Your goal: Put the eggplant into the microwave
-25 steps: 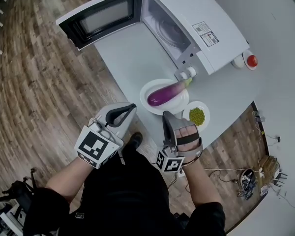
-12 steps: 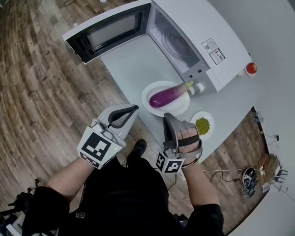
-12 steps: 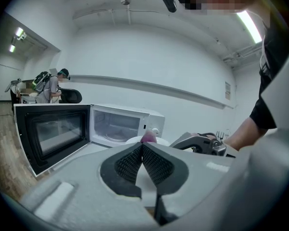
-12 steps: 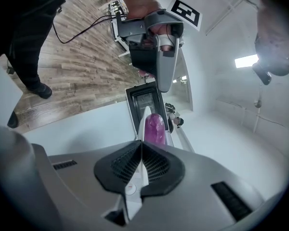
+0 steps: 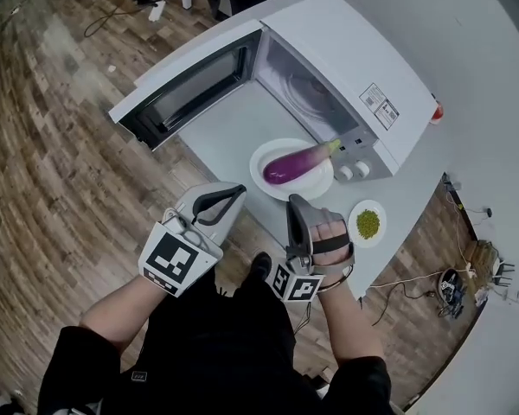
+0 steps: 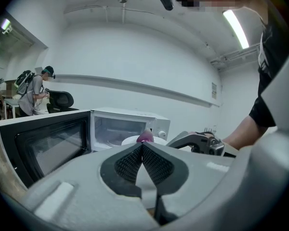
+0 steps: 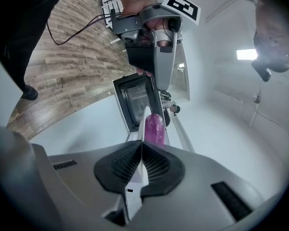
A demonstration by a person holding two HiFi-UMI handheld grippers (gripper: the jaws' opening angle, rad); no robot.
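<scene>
Left tool (image 5: 236, 190) and right tool (image 5: 294, 203), both shut and empty, have neared the bench (image 5: 229, 119) edge, eggplant (image 5: 296, 162) still on plate (image 5: 256, 168) by open microwave (image 5: 346, 67), grasp not started.

eggplant (image 5: 292, 163) on plate (image 5: 314, 186) before microwave (image 5: 346, 54)

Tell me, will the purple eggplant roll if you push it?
Probably, sideways: the eggplant is long and rounded, lying on its side on a shallow white plate. Its skin looks shiny, so it may slip when pinched. It looks plump, so likely stiff, not floppy.
</scene>
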